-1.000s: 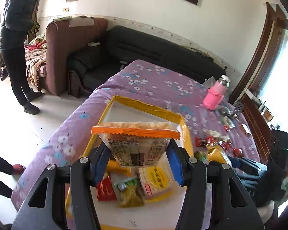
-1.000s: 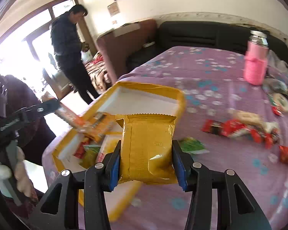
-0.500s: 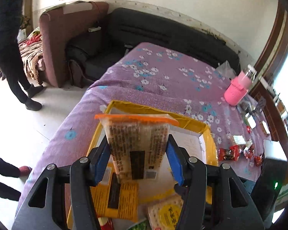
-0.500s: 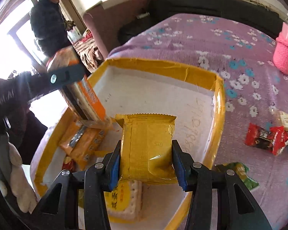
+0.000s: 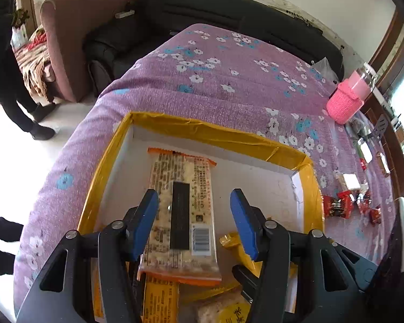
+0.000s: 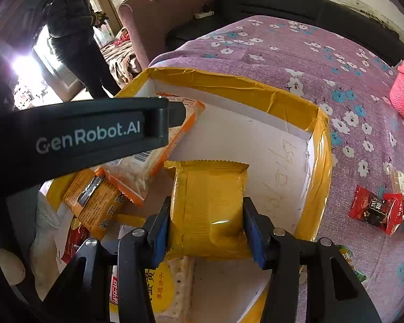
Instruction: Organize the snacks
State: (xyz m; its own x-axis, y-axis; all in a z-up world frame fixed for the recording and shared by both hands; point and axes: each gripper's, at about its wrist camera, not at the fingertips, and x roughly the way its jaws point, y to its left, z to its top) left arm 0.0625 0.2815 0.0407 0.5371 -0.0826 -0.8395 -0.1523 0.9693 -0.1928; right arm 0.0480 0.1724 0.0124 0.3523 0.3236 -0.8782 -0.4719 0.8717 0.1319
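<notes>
Left gripper [image 5: 194,220]: jaws standing apart, clear of the orange-edged cracker packet [image 5: 180,215], which is lying flat in the yellow-taped box [image 5: 215,132].
Right gripper [image 6: 206,228]: jaws just easing open, pads flanking the yellow snack pack [image 6: 210,204], likely releasing it.
Remaining stock: red wrappers [image 6: 377,210] lying at 3 o'clock outside the box.

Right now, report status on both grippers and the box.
Left gripper open, cracker packet lying in yellow box. Right gripper jaws just opening, yellow packet between pads, over the box. Box floor ahead bare.
</notes>
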